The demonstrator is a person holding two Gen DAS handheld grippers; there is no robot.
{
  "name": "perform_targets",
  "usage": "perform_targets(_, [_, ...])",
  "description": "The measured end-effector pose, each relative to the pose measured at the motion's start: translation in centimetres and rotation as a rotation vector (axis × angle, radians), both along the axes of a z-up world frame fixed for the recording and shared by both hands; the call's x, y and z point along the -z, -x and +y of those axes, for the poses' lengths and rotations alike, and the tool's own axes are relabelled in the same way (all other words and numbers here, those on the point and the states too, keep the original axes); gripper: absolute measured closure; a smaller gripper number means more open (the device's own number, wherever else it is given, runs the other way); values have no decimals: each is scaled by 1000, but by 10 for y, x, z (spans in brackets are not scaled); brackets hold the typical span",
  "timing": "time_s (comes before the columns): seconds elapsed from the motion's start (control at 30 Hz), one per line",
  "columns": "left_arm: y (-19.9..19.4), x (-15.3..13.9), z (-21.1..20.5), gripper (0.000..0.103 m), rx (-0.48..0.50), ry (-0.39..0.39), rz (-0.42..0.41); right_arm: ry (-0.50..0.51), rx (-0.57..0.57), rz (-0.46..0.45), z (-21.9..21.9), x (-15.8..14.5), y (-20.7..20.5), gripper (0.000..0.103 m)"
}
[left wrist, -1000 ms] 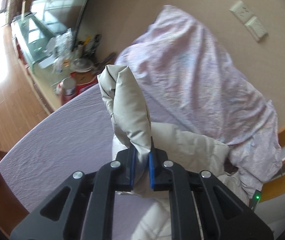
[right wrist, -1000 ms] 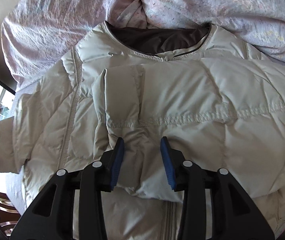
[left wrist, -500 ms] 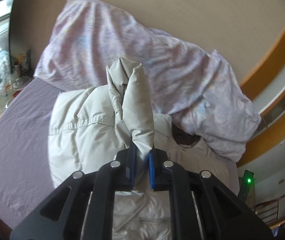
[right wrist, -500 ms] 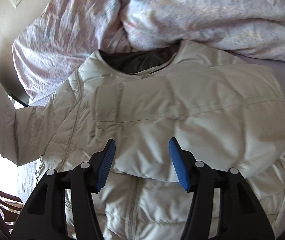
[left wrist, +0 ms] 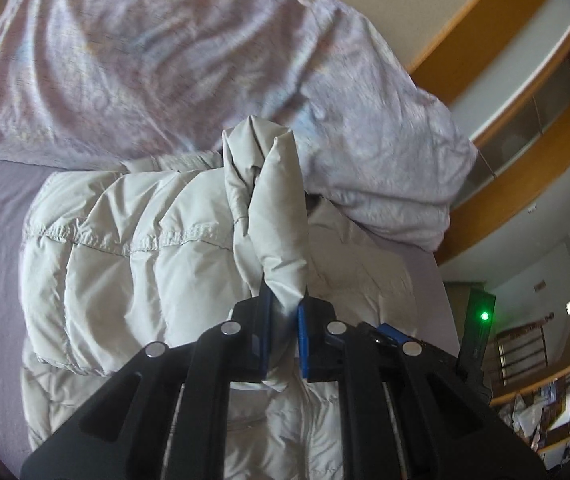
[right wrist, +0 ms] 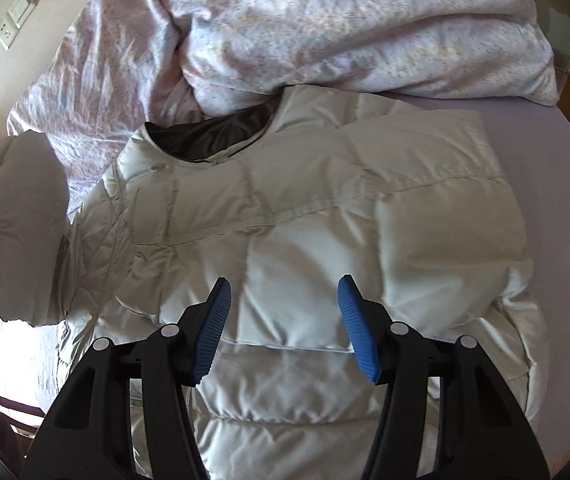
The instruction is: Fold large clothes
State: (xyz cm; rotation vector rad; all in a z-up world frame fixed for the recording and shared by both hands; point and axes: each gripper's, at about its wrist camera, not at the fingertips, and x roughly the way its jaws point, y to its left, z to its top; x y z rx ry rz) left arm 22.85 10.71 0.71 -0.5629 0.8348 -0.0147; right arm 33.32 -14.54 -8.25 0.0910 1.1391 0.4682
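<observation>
Lilac-sheeted bed [right wrist: 545,168] under a cream puffer jacket [right wrist: 325,240] (dark-lined collar) and rumpled floral duvet [right wrist: 325,28]

Right tongs [right wrist: 283,326] spread wide above cream puffer jacket [right wrist: 325,216], rumpled duvet [right wrist: 285,28] behind the collar

The jacket [right wrist: 325,220] hem runs off the bottom edge, unseen.

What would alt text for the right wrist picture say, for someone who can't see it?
An open hand-held gripper with blue pads hovers over a pale puffy jacket lying front-up on a lilac bed sheet. Its far sleeve is lifted up at the left edge, and a rumpled floral duvet is heaped behind the collar.
</observation>
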Motion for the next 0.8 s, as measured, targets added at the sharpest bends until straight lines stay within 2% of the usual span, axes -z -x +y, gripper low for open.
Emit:
perform_targets(0.1, [-10, 10, -20, 92, 42, -6, 24, -3, 8, 4, -5, 1, -1, 45])
perform_targets(0.3, [-24, 36, -35, 89, 71, 8, 98, -6, 15, 10, -7, 2, 0, 45])
perform_targets(0.4, [-26, 48, -35, 82, 71, 26, 129, -8, 11, 10, -6, 2, 1, 45])
perform_targets(0.53, [-20, 50, -28, 60, 51, 28, 132, -27, -8, 6, 0, -1, 3, 45])
perform_targets(0.8, [-9, 55, -1, 55, -17, -20, 153, -133, -87, 54, 24, -5, 3, 46])
